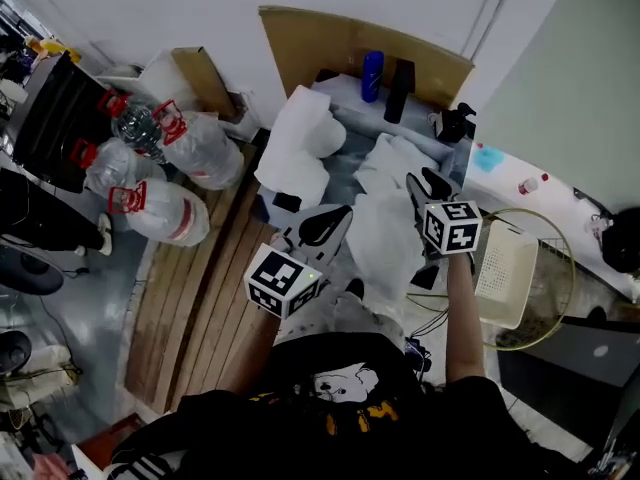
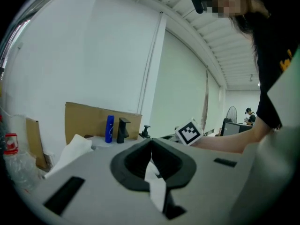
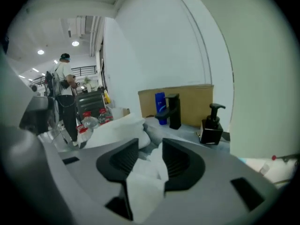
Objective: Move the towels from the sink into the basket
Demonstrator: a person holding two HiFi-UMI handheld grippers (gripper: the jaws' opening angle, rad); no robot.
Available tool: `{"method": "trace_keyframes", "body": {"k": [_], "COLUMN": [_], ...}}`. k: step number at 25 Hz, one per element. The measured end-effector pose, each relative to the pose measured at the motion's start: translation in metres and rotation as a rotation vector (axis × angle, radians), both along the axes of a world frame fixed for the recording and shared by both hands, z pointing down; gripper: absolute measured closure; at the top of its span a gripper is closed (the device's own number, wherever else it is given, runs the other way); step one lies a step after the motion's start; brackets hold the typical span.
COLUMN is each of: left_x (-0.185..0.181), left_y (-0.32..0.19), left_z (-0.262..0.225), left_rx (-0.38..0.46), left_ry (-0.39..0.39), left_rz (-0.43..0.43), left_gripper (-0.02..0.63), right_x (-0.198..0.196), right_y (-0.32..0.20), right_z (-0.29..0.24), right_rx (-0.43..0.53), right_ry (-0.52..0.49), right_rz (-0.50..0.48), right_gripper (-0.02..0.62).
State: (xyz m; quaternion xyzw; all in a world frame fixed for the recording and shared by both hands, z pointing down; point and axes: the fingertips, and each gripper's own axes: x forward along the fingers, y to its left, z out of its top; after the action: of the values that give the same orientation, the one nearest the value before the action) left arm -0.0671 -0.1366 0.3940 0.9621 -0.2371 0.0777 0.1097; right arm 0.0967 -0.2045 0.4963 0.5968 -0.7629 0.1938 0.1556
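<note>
The left gripper (image 1: 322,225) is clenched on a white towel (image 1: 385,238): in the left gripper view its jaws meet at the tips (image 2: 151,144) and a strip of the cloth (image 2: 157,189) is pinched between them. The right gripper (image 1: 428,184) has let go; in the right gripper view its jaws (image 3: 150,146) stand apart with the same towel (image 3: 145,186) lying loosely in the gap, bunched against the pads but not squeezed. In the head view this towel hangs in the air between the 2 grippers, above the near edge of the sink (image 1: 347,168) and to the left of the basket (image 1: 503,268), not yet over it. The basket is a pale mesh one at the person's right. More white towels (image 1: 298,148) are heaped at the sink's left side. Behind them on the counter stand a blue bottle (image 1: 372,75), a black faucet (image 1: 398,90) and a black soap dispenser (image 1: 455,123), against a sheet of cardboard (image 1: 330,43). Large water jugs (image 1: 160,208) lie on the floor to the left.
</note>
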Motion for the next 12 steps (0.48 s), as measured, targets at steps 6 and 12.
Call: {"method": "trace_keyframes", "body": {"k": [6,12], "left_x": [0.018,0.015], "left_y": [-0.03,-0.05], "left_z": [0.015,0.016], "left_rx": [-0.026,-0.025], "left_ry": [-0.037,-0.056], "left_rz": [-0.035,-0.096], "left_gripper": [0.598,0.598], "right_x": [0.013,0.008], "right_y": [-0.058,-0.084], "right_z": [0.086,0.169], "right_rx": [-0.184,-0.405], "right_ry": [0.106,0.243], "right_rz": [-0.082,-0.165], "right_gripper": [0.29,0.218]}}
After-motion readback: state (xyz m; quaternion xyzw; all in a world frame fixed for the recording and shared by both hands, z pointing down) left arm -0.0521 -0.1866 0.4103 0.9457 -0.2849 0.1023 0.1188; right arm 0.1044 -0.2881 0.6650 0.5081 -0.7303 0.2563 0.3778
